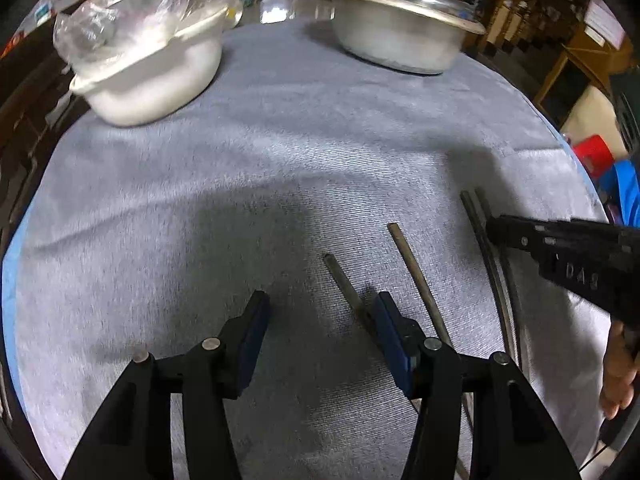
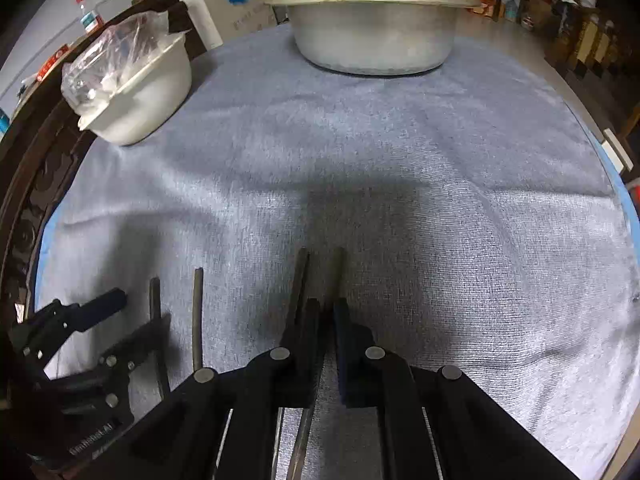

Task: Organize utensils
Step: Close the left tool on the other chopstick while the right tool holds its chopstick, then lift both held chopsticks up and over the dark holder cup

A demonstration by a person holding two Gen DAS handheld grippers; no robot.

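Four chopsticks are lying in two pairs on the grey cloth, well short of the metal pot (image 2: 376, 20). Right tool (image 2: 326, 308) is pinching the right-hand pair (image 2: 338, 272), likely to align it. Left tool (image 1: 320, 308), half open and empty, is waiting beside the left-hand pair (image 1: 412, 264).

The woven table cloth (image 1: 280, 140) is pale grey-blue with a fine ribbed pattern. The round metal pot (image 2: 376, 40) is dull silver. The round plastic bowl (image 1: 160, 80) is white. The thin chopsticks (image 1: 416, 276) are dark brown.
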